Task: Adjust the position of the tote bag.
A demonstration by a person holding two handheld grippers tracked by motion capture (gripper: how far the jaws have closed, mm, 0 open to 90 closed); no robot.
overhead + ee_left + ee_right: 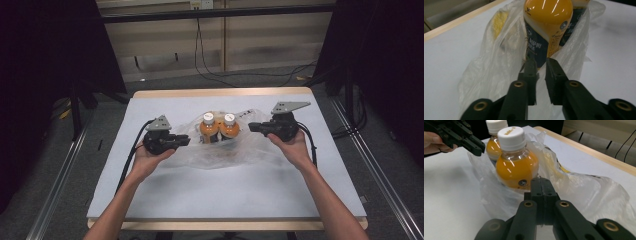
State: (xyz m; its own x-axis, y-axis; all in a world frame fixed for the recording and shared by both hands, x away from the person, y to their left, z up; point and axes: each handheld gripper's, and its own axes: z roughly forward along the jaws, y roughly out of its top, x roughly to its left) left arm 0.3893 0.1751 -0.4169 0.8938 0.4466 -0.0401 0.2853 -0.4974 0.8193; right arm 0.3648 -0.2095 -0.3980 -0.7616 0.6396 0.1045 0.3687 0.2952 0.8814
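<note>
Right gripper (543,185): jaws pressed together, apparently pinching the film of the clear plastic bag (584,192) just in front of the near orange bottle (517,165). Left gripper (541,65): jaws nearly together, narrow gap, bag film between them; whether clamped, cannot tell. Two white-capped bottles stand upright in the bag, mid-table (300,190), between both grippers.

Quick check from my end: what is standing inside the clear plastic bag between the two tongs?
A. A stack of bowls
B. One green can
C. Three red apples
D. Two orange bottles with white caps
D: the high view shows two orange bottles with white caps upright in the plastic bag.
</note>
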